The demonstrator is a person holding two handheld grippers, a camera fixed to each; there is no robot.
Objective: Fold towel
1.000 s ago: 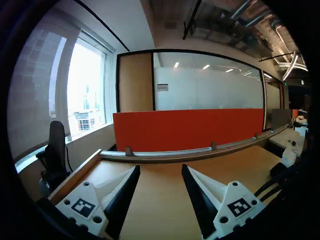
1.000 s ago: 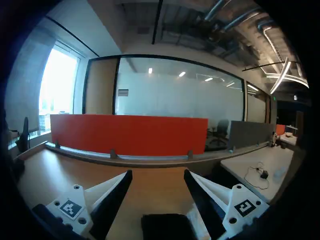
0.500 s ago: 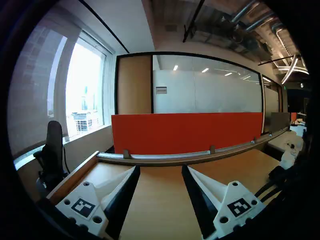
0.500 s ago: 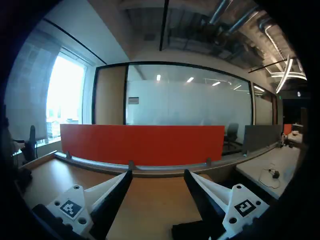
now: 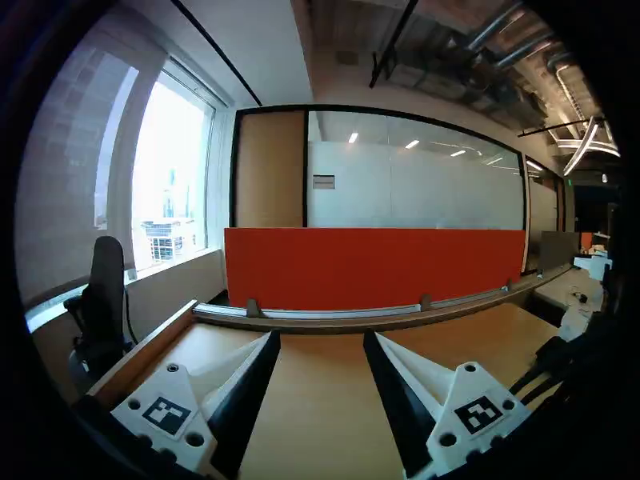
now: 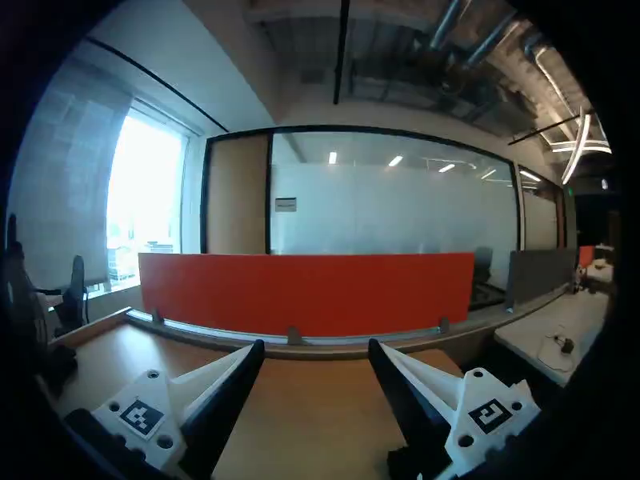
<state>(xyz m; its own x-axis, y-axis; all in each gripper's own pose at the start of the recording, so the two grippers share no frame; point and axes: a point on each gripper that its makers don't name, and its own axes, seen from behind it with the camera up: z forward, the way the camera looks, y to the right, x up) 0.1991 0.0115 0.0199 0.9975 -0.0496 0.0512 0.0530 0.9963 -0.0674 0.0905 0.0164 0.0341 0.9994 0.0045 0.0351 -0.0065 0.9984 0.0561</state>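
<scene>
A dark shape (image 6: 406, 466) at the foot of the right tool's (image 6: 314, 346) right finger may be the towel; I cannot tell for sure. It lies on the wooden tabletop (image 6: 304, 424), on the near side of the orange divider (image 6: 304, 292). Both tools face that divider. The right tool is spread, gripping nothing, and the left tool (image 5: 320, 336) is likewise spread. Left of the divider are a black chair (image 5: 104, 296) and a bright window (image 5: 168, 192).

a wooden table (image 5: 320, 400) lies under the left tongs (image 5: 320, 336); ahead stands an orange divider (image 5: 376, 268) (glass wall (image 5: 416, 184) behind it), a black chair (image 5: 104, 296) off left by the window (image 5: 172, 192).
</scene>
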